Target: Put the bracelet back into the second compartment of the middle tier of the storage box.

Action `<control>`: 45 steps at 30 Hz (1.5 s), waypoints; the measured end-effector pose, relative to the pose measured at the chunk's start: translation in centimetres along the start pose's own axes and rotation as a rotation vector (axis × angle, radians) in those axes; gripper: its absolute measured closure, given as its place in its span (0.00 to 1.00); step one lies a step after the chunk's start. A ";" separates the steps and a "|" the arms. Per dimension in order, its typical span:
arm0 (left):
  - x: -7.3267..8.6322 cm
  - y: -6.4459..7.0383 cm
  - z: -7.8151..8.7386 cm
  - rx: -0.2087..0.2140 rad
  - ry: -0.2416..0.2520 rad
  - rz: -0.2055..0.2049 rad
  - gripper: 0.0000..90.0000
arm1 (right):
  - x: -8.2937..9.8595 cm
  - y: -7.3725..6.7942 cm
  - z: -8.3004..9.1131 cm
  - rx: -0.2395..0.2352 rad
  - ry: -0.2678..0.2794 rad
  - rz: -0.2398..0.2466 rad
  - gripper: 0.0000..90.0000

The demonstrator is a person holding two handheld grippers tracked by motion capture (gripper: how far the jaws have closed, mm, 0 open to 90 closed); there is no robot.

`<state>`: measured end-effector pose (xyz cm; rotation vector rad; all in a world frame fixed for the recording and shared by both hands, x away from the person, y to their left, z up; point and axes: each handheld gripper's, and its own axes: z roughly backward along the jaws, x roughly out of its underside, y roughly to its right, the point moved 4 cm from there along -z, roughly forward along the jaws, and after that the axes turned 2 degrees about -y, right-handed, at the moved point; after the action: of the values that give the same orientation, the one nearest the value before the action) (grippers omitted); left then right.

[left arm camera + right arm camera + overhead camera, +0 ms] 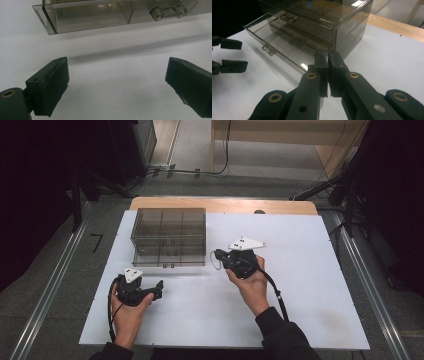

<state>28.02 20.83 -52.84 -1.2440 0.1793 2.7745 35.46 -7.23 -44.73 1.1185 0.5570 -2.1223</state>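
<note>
jaws wide on left gripper, empty; right gripper closed.

Place: lab-like recording bay
Evidence: white board on wooden table, black curtains, floor cables

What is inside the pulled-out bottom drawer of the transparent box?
The bottom drawer looks empty: only clear dividers and the white table beneath show through. Its rear part, under the box, is hard to see.
</note>
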 end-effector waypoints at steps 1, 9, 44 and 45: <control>0.0 0.0 0.0 0.000 0.000 0.000 0.06 | -0.1 0.0 0.0 -0.002 0.004 -0.001 0.94; 0.0 -0.3 -0.1 -0.007 -0.006 0.004 0.06 | -1.1 -0.1 -0.3 0.003 0.020 -0.004 0.94; 0.0 -0.4 -0.1 0.002 -0.012 -0.001 0.06 | -4.4 -3.3 -3.6 -0.056 0.034 0.032 0.94; 0.0 -0.4 -0.1 0.003 -0.012 -0.001 0.06 | -4.4 -3.4 -3.7 -0.060 0.034 0.031 0.94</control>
<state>28.16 21.23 -52.93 -1.2269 0.1822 2.7790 36.89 -0.95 -42.82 1.1243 0.6115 -2.0496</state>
